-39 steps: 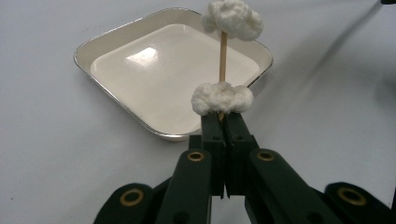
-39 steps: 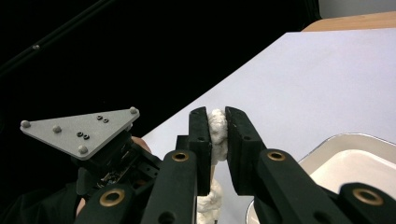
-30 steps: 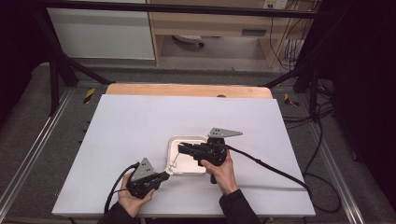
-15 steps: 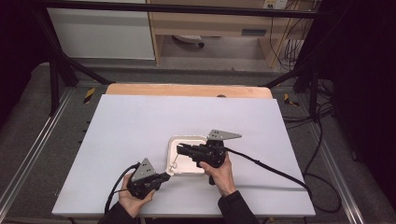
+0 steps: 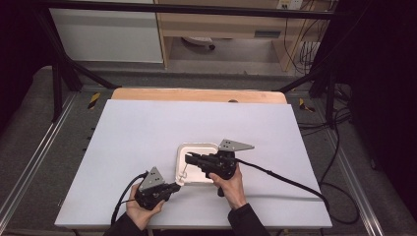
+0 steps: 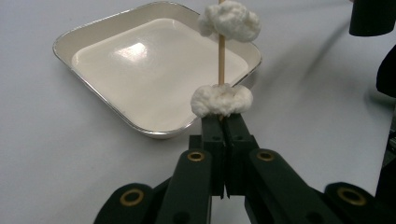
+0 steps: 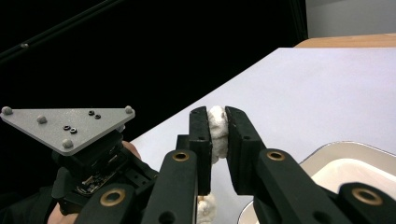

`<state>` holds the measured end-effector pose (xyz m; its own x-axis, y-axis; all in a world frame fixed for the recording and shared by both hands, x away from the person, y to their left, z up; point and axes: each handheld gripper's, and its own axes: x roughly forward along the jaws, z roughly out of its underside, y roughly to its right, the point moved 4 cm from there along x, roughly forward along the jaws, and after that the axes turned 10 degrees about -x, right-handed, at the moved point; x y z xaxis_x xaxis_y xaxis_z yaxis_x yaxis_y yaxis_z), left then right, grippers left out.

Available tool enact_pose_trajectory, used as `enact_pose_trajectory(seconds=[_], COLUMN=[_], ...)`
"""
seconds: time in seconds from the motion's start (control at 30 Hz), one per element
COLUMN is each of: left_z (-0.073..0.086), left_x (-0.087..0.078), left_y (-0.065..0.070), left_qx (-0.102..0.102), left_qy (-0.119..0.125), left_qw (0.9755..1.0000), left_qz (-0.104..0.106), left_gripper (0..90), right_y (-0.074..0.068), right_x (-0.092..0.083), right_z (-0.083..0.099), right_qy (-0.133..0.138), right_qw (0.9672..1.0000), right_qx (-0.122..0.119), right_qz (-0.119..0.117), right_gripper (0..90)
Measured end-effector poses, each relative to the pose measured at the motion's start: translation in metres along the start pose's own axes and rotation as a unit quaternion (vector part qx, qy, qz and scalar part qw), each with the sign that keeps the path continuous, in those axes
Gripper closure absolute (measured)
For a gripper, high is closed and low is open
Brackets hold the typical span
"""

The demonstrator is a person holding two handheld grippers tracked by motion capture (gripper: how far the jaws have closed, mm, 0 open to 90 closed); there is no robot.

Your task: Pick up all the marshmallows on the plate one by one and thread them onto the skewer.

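Note:
My left gripper (image 6: 223,135) is shut on the bottom end of a thin wooden skewer (image 6: 221,60), which stands upright at the near corner of a white metal tray (image 6: 93,88). A fluffy white piece (image 6: 222,99) sits on the stick just above the jaws, and a second piece (image 6: 229,21) is threaded higher up. My right gripper (image 7: 217,126) is shut on a white piece (image 7: 217,133), with another white piece (image 7: 205,207) just below its jaws. In the high view the right gripper (image 5: 189,157) reaches left over the tray (image 5: 196,145) above the left gripper (image 5: 177,186).
The tray lies on a white tabletop (image 5: 147,132) with a wooden strip (image 5: 196,94) along its far edge. The right gripper's cable (image 5: 290,179) trails off to the right. Dark frame posts and a grey floor surround the table.
The right gripper has shifted a little to the left over the tray. The left gripper has stayed where it was.

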<state>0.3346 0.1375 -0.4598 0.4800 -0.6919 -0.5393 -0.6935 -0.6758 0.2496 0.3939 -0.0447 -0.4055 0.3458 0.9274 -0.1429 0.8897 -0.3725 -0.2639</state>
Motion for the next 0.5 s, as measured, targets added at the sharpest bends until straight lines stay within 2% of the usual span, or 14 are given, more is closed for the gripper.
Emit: enact_pose_trajectory(seconds=[0.5], left_z=[0.0000], left_x=[0.0011], left_y=[0.0007], left_qx=[0.004], left_qy=[-0.003], left_qw=[1.0000], left_qz=[0.001], left_gripper=[89.2], right_y=[-0.0031], right_x=[0.0027], right_z=[0.0048], right_qy=[0.014], right_qw=[0.9998], right_qx=[0.011], right_qz=[-0.013], right_gripper=[82.1])
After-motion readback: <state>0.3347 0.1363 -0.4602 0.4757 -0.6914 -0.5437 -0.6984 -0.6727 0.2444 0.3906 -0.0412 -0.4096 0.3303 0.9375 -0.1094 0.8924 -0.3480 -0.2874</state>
